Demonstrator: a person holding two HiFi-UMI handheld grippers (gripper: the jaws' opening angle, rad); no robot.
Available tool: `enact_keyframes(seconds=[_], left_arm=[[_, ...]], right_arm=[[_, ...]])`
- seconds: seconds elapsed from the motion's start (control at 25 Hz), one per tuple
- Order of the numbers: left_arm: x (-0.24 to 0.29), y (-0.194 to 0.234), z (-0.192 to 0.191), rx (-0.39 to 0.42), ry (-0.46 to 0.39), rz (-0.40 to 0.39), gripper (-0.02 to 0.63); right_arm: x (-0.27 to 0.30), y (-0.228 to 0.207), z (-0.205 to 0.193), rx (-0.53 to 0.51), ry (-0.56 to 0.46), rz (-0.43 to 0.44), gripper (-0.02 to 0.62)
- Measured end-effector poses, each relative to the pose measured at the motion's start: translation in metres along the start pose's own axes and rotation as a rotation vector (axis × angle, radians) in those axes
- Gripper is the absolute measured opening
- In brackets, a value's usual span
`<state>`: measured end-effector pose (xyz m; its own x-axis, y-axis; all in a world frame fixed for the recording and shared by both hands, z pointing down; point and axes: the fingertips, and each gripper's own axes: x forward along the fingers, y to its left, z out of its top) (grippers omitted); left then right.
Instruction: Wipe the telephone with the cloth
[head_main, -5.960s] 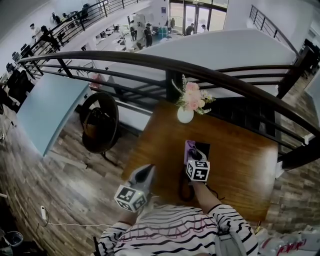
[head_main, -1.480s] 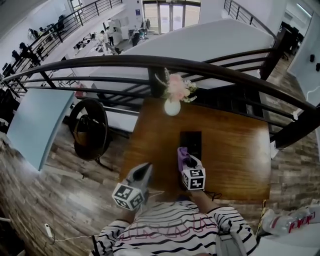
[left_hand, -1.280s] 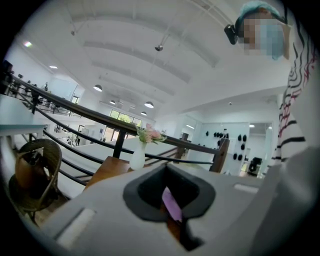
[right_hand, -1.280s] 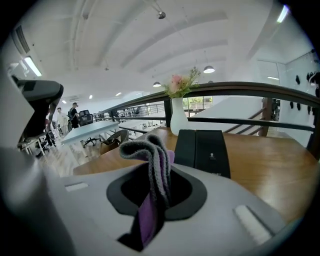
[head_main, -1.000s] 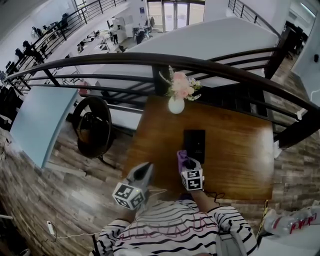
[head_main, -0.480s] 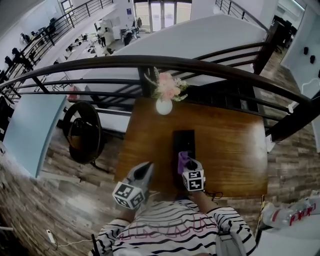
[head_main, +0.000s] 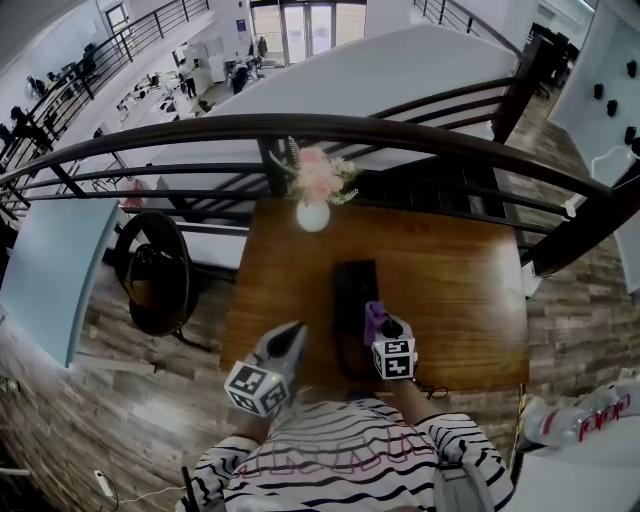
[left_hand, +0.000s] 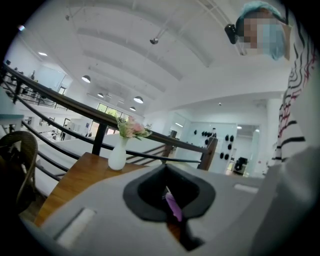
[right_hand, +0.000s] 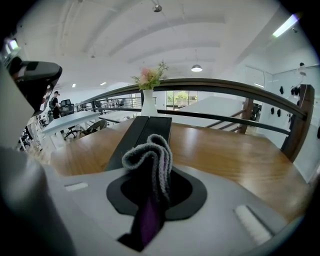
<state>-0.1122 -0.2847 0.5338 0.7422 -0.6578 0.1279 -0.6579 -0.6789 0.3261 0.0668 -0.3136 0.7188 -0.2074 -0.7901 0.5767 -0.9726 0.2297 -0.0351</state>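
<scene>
A long black telephone (head_main: 352, 288) lies on the brown wooden table (head_main: 460, 290), pointing away from me toward the vase. My right gripper (head_main: 381, 325) is shut on a folded purple-grey cloth (head_main: 375, 318), which sits at the right side of the telephone's near part. In the right gripper view the cloth (right_hand: 150, 157) bulges up between the jaws, with the telephone (right_hand: 142, 131) stretching ahead. My left gripper (head_main: 294, 332) hovers by the table's near left edge, shut and holding nothing; the left gripper view (left_hand: 168, 196) shows only a thin slit.
A white vase with pink flowers (head_main: 313, 200) stands at the table's far edge, against a dark curved railing (head_main: 420, 135). A round wicker chair (head_main: 155, 272) stands on the floor at the left. A thin cable (head_main: 432, 390) lies at the near right edge.
The right gripper has carried the cloth across the telephone's near part, from its left side to its right side. The left gripper has stayed in place. The head view has shifted.
</scene>
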Motion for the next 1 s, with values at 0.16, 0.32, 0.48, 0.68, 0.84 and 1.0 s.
enact_keyframes(seconds=[0.16, 0.32, 0.48, 0.68, 0.84, 1.0], left_arm=[[0.005, -0.001, 0.001, -0.003, 0.000, -0.009, -0.002], [0.008, -0.002, 0.002, -0.006, -0.004, -0.017, -0.002], [0.008, -0.003, 0.002, -0.007, -0.007, -0.020, -0.002], [0.005, 0.000, 0.004, -0.007, -0.012, -0.015, -0.002], [0.002, 0.001, 0.006, -0.007, -0.016, -0.003, -0.002], [-0.002, 0.008, 0.008, -0.005, -0.025, 0.016, -0.002]], right_arm=[[-0.005, -0.012, -0.002, 0.005, 0.008, -0.035, 0.052], [-0.009, -0.023, -0.005, 0.025, 0.021, -0.071, 0.052], [-0.013, -0.025, -0.002, 0.047, 0.017, -0.077, 0.052], [-0.014, -0.018, 0.007, 0.068, -0.006, -0.059, 0.052], [-0.021, -0.014, 0.020, 0.087, -0.036, -0.039, 0.052], [-0.032, -0.002, 0.043, 0.103, -0.097, -0.003, 0.052]])
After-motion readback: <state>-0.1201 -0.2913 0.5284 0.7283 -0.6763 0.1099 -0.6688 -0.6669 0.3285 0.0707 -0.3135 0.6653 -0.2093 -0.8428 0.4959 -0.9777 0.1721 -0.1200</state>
